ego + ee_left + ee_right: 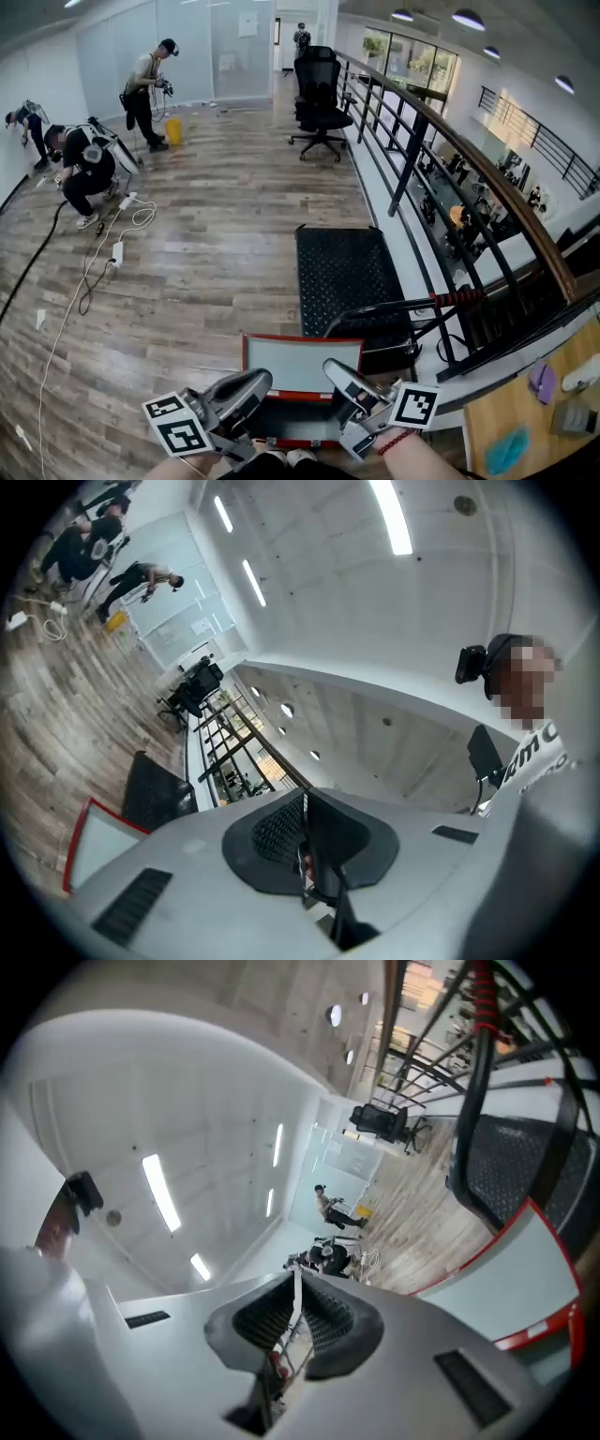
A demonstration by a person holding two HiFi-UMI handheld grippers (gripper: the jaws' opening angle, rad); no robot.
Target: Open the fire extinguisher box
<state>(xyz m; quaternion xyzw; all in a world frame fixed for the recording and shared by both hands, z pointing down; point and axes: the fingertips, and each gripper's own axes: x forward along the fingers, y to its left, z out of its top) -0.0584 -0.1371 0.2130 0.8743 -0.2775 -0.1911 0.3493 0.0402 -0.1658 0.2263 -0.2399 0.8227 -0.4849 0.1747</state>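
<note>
Red-framed fire extinguisher box (302, 364) on the wood floor (216, 244) at the person's feet, next to a black mat (347, 272) and at the foot of a railing (441, 141). Its white lid (94, 841) is tilted up. Left claw (255, 380) and right claw (336, 370) sit at the lid's near edge, one at each side. Both have their jaws closed together, and nothing can be made out between them.

left gripper (261, 381), right gripper (335, 369): grey | fingers (279, 832): black, ribbed | marker cubes (178, 423): black-white
</note>
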